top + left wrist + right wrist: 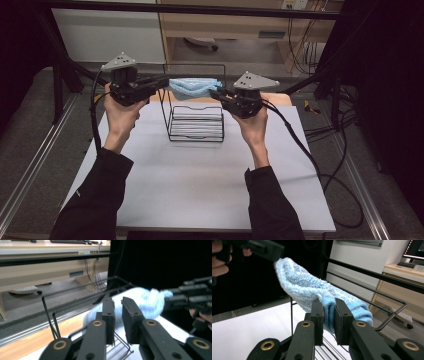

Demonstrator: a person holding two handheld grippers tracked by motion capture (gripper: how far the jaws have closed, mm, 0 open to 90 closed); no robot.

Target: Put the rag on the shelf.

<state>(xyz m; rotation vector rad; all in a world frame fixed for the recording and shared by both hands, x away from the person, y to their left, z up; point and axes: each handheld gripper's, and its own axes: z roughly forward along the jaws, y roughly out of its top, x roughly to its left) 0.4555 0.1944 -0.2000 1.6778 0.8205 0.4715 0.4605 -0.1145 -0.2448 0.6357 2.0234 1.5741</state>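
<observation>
I hold the left gripper (162,81) and the right gripper (216,93) raised above the far edge of the bench (200,175), facing each other over the black wire rack (196,123). Between them hangs the light blue sock (192,86), stretched roughly level across the gap, clear of the bench surface and above the rack's top rail. In the right gripper view, my jaws stand nearly closed, and both pads (318,312) press on the ribbed cuff end of the sock (312,293), which bunches between them. In the left gripper view, my jaws stand narrowly apart with the other end of the sock (140,302) at the pads (109,311); the cloth is blurred there, so I read contact on the left pad but cannot confirm how much fabric lies in the gap. The rack stands on the bench near the middle of its far edge.
</observation>
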